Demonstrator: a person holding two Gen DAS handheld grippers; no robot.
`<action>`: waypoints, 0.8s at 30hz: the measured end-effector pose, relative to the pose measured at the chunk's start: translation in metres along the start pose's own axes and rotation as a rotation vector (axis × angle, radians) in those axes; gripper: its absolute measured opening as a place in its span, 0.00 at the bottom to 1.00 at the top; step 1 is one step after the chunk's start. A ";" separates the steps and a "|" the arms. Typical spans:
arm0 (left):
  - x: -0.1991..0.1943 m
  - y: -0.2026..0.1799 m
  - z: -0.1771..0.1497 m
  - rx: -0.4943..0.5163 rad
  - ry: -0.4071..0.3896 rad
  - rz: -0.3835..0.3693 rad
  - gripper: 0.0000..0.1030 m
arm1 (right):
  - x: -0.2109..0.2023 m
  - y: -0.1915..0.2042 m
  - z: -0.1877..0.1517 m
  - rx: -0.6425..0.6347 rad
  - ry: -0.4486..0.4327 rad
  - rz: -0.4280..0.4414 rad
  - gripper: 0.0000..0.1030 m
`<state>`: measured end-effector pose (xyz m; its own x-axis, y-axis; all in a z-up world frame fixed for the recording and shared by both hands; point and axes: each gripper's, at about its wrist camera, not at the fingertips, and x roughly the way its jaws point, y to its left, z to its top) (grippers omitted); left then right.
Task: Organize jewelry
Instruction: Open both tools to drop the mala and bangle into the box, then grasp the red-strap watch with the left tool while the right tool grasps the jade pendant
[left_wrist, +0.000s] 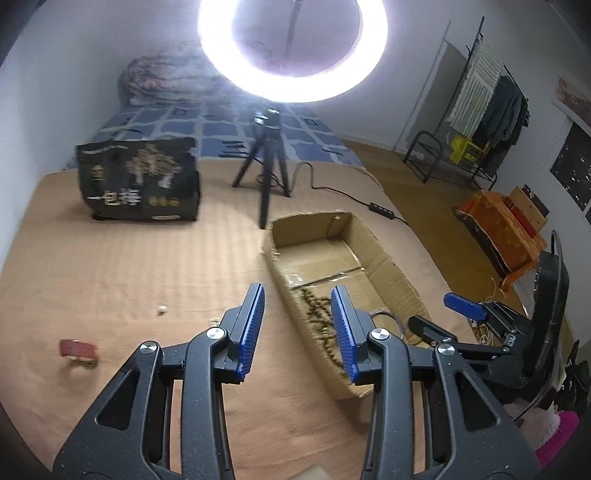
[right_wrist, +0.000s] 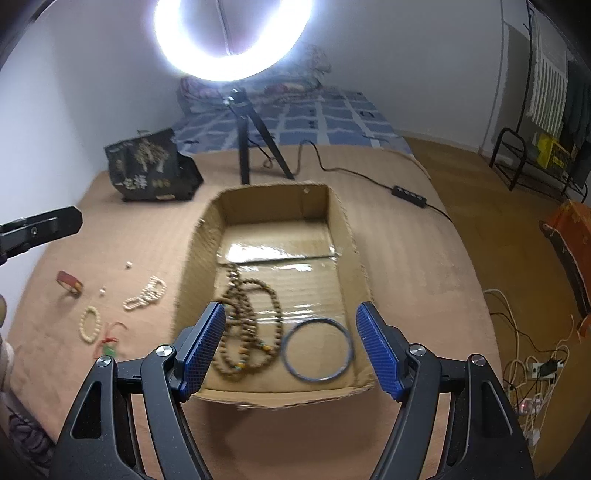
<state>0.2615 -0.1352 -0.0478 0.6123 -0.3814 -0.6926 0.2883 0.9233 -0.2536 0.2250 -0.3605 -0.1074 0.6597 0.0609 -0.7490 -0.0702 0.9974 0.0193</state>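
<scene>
An open cardboard box (right_wrist: 343, 236) lies on the tan bed cover. Inside it lie a brown bead necklace (right_wrist: 251, 325) and a blue bangle (right_wrist: 317, 349). My right gripper (right_wrist: 291, 347) is open and empty, above the box's near end. My left gripper (left_wrist: 297, 328) is open and empty, over the box's left wall (left_wrist: 291, 302). Left of the box lie a white bead strand (right_wrist: 146, 293), a white bead bracelet (right_wrist: 90, 325), a red band (right_wrist: 69, 282), a red-and-green charm (right_wrist: 109, 345) and small loose beads (right_wrist: 128, 264). The red band also shows in the left wrist view (left_wrist: 78, 352).
A black printed bag (left_wrist: 138, 181) and a ring light on a tripod (left_wrist: 266, 162) stand at the back. Its cable and switch (right_wrist: 408, 194) run right of the box. A blue quilt (right_wrist: 332, 118) lies behind. Floor cables (right_wrist: 528, 365) lie beyond the bed's right edge.
</scene>
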 end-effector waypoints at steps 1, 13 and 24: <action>-0.004 0.004 0.000 -0.002 -0.006 0.007 0.40 | -0.003 0.004 0.001 0.004 -0.009 0.009 0.71; -0.054 0.095 -0.012 -0.068 -0.054 0.132 0.72 | -0.010 0.068 0.005 -0.035 -0.033 0.115 0.71; -0.042 0.177 -0.040 -0.206 0.058 0.199 0.75 | 0.031 0.125 -0.010 -0.056 0.109 0.211 0.71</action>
<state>0.2576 0.0463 -0.0904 0.5968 -0.1941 -0.7786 0.0075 0.9716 -0.2365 0.2290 -0.2348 -0.1348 0.5417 0.2600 -0.7994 -0.2412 0.9590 0.1485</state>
